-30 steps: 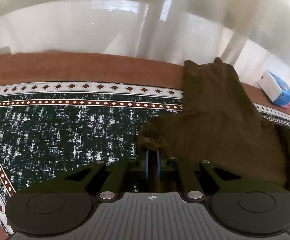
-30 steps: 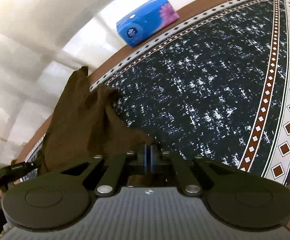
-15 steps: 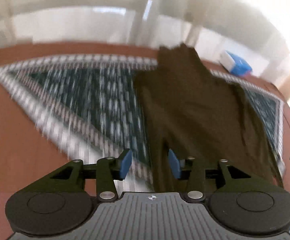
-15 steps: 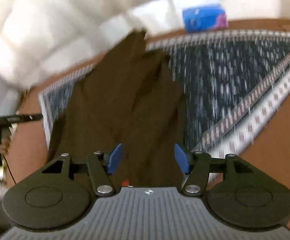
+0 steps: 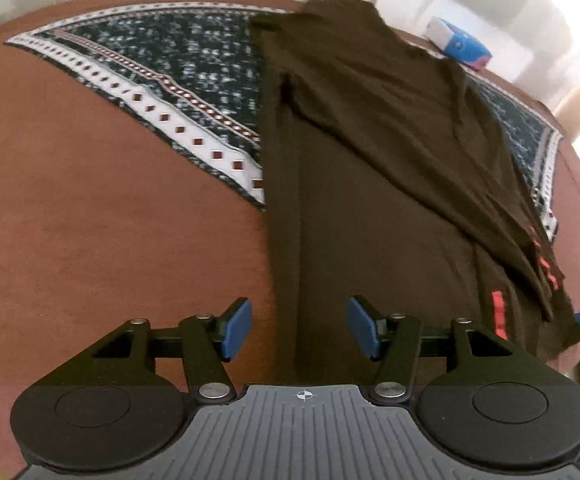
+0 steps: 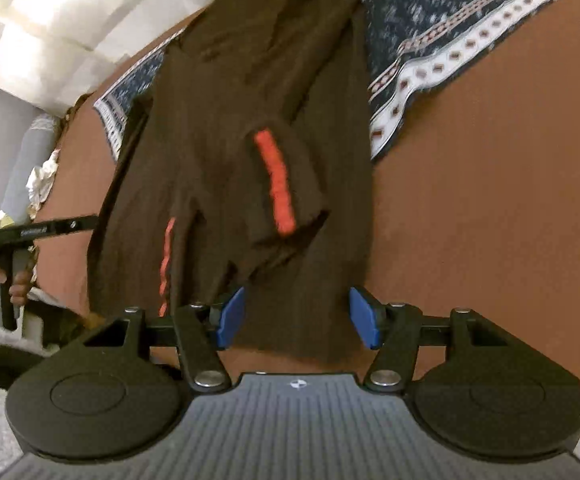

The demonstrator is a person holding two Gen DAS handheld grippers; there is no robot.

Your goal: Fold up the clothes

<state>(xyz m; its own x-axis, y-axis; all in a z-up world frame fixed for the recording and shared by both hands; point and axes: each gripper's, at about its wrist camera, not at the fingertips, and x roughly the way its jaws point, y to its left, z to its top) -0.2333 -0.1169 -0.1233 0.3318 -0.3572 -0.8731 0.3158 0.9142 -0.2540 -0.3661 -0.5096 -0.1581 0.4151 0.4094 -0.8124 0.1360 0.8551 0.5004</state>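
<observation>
One dark brown garment (image 5: 370, 168) with red stripe marks lies lengthwise on the brown surface (image 5: 110, 220), far end over the single patterned cloth (image 5: 194, 64), near hem just ahead of both grippers; one sleeve (image 6: 286, 184) is laid back over the body. Left gripper (image 5: 298, 330) and right gripper (image 6: 296, 318) both stand with jaws spread wide, holding nothing. Judgement: thin, limp knit, light, drapes and creases readily, not fragile, likely to slide little on the surface; best pinched at hem corners or along a side edge, both layers together.
</observation>
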